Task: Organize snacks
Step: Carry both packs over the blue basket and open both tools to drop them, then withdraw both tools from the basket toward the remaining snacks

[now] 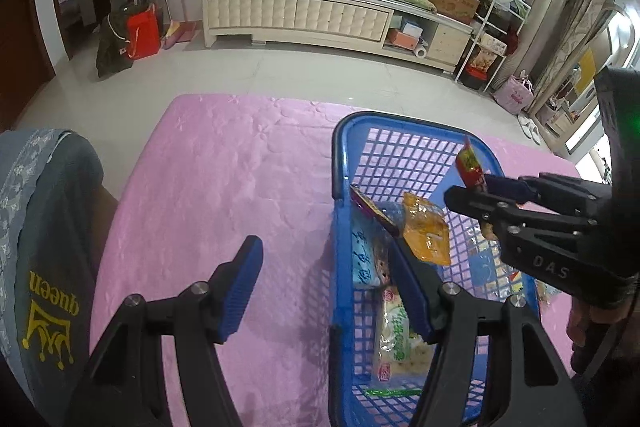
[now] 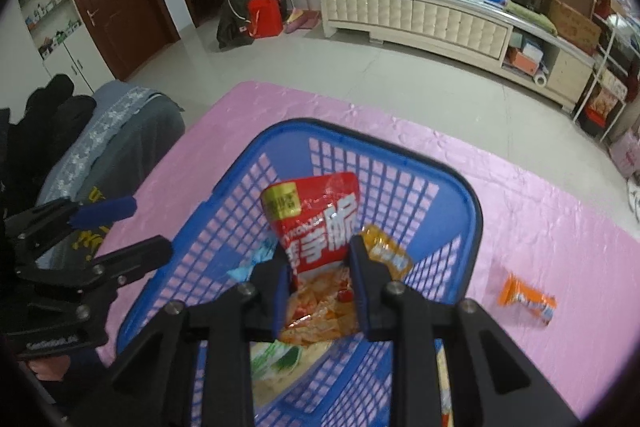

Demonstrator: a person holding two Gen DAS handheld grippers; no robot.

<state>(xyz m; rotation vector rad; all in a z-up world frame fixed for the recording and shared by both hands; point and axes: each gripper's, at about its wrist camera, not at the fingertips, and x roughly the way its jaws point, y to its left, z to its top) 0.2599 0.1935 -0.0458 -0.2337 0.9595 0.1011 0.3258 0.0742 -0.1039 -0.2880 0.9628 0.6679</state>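
Over blue lattice basket (image 2: 472,203): right gripper (image 2: 320,291) seemingly loosely straddling glossy red packet (image 2: 316,219); left gripper (image 1: 320,291) empty, agape.

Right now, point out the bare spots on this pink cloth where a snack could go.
The pink cloth lies bare between the blue basket and the grey garment; the strip beyond the basket's far rim is bare too. On the basket's other side, an orange packet sits on the cloth. The basket is crowded, and the right gripper hangs over it with a red bag.

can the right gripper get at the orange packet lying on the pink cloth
Probably not yet: the right gripper has a red snack bag between its fingers over the blue basket. The orange packet itself lies uncovered beside it.
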